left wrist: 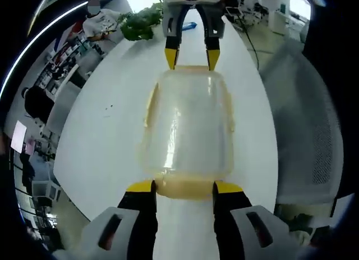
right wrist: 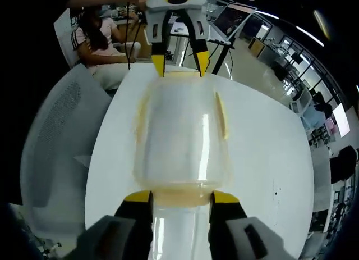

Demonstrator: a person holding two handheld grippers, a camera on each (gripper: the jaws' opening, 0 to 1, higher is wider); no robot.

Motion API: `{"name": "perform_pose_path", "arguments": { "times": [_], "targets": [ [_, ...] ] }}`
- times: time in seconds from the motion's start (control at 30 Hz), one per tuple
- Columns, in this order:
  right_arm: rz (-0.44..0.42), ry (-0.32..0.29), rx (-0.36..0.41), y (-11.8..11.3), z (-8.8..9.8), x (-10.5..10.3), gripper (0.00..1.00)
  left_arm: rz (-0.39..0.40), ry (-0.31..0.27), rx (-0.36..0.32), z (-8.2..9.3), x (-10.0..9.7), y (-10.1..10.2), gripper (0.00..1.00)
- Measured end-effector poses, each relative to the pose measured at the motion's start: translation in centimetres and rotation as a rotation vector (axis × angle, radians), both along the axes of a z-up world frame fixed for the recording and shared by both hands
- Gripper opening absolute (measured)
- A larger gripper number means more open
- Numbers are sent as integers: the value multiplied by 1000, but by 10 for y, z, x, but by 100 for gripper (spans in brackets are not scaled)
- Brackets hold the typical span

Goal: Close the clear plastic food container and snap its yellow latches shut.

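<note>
In the left gripper view, the clear plastic container (left wrist: 188,125) lies on the white table (left wrist: 106,136), lid on, a rounded rectangle with cloudy, glossy walls; whether anything is inside I cannot tell. The left gripper (left wrist: 184,187) has its yellow-tipped jaws apart, straddling the near yellow latch (left wrist: 184,188) (touching or just beside it, hard to say). Thin yellow latches run along the long sides. At the far end the right gripper (left wrist: 190,58) has its jaws parted at the far latch. A leafy green plant (left wrist: 140,21) sits beyond.

In the right gripper view, the same container (right wrist: 180,136) lies lengthwise on the table (right wrist: 263,153). The right gripper (right wrist: 180,197) spreads its jaws about the near latch (right wrist: 180,198), holding nothing firmly that I can see. Opposite, the left gripper (right wrist: 179,63) stands open-jawed. A grey mesh chair (right wrist: 56,136) is beside the table.
</note>
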State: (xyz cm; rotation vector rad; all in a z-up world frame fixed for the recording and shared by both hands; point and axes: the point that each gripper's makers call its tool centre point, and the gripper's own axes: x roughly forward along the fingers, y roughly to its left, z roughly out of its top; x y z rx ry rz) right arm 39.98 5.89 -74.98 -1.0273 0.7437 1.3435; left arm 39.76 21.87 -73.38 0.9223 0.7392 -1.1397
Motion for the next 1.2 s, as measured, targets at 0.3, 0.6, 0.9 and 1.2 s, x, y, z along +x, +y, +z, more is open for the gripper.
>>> {"name": "perform_pose_path", "arguments": {
  "times": [0.3, 0.6, 0.9, 1.2],
  "targets": [
    [9, -5, 17, -26, 2, -1, 36, 22, -8, 16, 4, -2, -27, 36],
    [25, 9, 20, -49, -4, 0, 36, 36, 13, 30, -2, -2, -48, 36],
    [14, 15, 37, -71, -7, 13, 36, 31, 29, 50, -2, 13, -70, 36],
    [16, 29, 34, -90, -11, 14, 36, 32, 37, 57, -9, 16, -90, 36]
  ]
}}
